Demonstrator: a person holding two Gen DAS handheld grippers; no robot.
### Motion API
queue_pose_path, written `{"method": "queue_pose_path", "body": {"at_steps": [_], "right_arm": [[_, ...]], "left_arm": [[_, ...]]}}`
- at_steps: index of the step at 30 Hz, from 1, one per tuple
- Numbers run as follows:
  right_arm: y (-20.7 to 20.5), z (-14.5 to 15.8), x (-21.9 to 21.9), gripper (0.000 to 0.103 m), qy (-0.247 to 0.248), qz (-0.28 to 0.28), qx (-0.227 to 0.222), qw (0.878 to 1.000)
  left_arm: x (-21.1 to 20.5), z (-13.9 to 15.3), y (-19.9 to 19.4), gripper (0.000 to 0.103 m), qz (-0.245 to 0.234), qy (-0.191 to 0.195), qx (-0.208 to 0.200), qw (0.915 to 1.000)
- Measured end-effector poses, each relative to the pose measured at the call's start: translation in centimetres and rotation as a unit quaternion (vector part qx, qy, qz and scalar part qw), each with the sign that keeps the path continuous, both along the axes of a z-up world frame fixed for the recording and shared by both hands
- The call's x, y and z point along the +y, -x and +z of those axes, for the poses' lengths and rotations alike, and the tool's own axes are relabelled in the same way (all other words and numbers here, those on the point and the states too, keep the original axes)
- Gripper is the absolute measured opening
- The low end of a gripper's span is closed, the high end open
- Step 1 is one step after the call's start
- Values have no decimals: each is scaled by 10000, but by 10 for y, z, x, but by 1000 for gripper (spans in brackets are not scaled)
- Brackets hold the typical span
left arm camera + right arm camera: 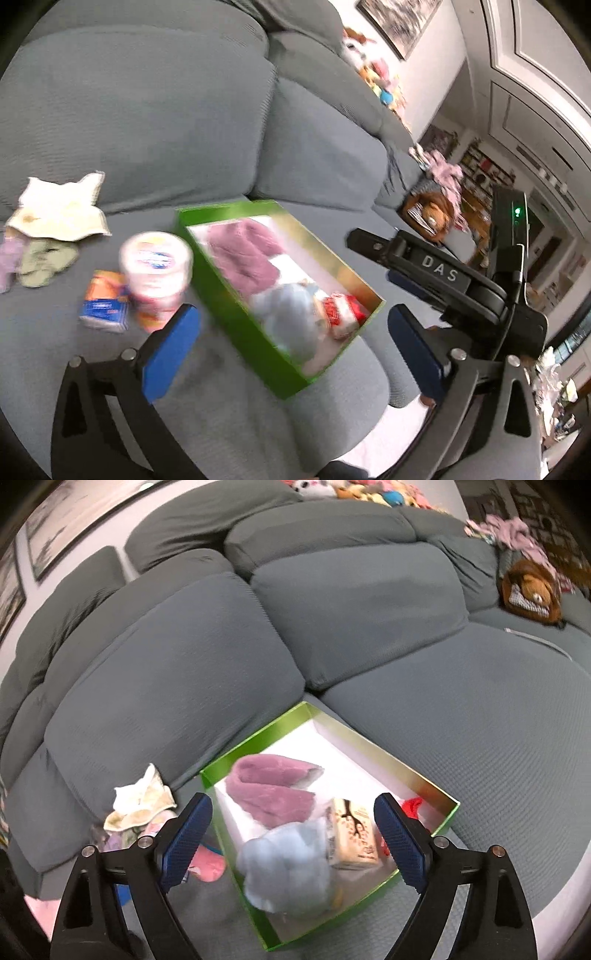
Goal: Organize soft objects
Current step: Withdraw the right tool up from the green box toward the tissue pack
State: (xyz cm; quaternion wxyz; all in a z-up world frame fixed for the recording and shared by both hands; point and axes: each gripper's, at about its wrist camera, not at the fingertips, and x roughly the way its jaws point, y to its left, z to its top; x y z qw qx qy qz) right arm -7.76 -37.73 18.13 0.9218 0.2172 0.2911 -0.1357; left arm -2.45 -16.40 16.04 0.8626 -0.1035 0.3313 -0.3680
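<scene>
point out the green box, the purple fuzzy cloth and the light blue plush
green box [384, 757], right wrist view, on its bare far-right wall
purple fuzzy cloth [273, 794], right wrist view, middle of the folded pile
light blue plush [284, 871], right wrist view, centre of its body

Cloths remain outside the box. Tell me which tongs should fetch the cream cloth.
Left. The left tongs are open, with the cream cloth lying on the sofa nearby; the right tongs hang open over the green box.
</scene>
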Motion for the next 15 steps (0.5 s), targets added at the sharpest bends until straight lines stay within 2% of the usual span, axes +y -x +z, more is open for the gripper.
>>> {"method": "queue_pose_path", "body": {"at_steps": [5, 9, 11, 15], "right_arm": [[-3, 9, 27, 92, 385, 173, 20, 9991], [-6, 12, 50, 93, 603, 295, 77, 9977], [-9, 13, 63, 93, 752, 439, 117, 9961], [-16, 12, 91, 93, 994, 764, 191, 9919]], "left_arm": [[54, -5, 6, 102, 822, -193, -67, 9964], [93, -16, 4, 102, 1468, -291, 63, 9887], [108, -22, 2, 102, 1618, -399, 135, 9859], [143, -40, 0, 102, 2132, -593, 193, 9750]]}}
